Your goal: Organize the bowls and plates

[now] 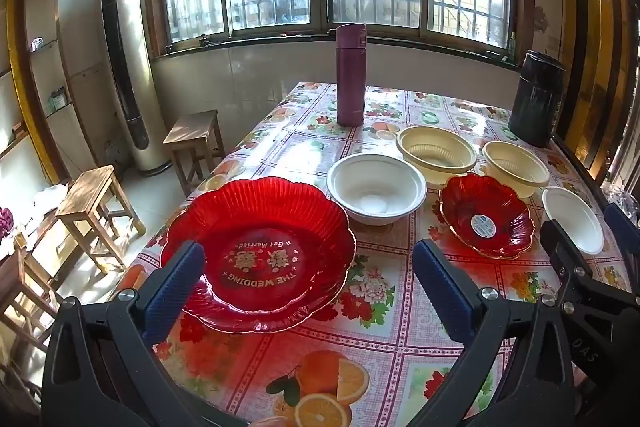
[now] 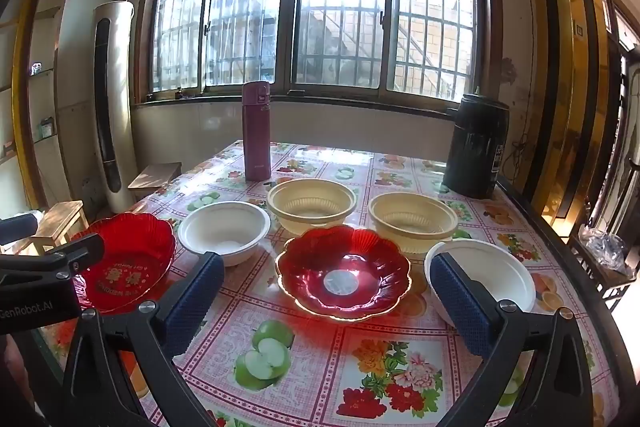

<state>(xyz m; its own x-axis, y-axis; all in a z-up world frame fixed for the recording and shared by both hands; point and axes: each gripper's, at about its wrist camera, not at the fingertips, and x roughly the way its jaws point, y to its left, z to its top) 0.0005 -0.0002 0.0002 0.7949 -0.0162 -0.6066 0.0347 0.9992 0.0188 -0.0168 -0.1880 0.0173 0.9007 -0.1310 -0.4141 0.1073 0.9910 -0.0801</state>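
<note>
My left gripper (image 1: 308, 291) is spread wide, nothing between the pads, hanging over the near table edge with the big red plate (image 1: 260, 247) just ahead, its left finger (image 1: 176, 291) overlapping that plate's near rim in view. My right gripper (image 2: 326, 303) is also wide and empty, over the tablecloth (image 2: 360, 367), small red plate (image 2: 344, 273) right ahead between the fingers. Near white bowl (image 2: 492, 275) sits just right of the small plate, partly behind my right finger (image 2: 460, 303). Second white bowl (image 2: 224, 231) lies between the two red plates, slightly farther back. Behind them two cream bowls, left one (image 2: 312, 205) and right one (image 2: 412, 221), side by side, apart. Farther back a purple flask (image 2: 256, 131) upright at left, dark canister (image 2: 476, 147) at right. Window (image 2: 320, 19) behind the table.
</note>
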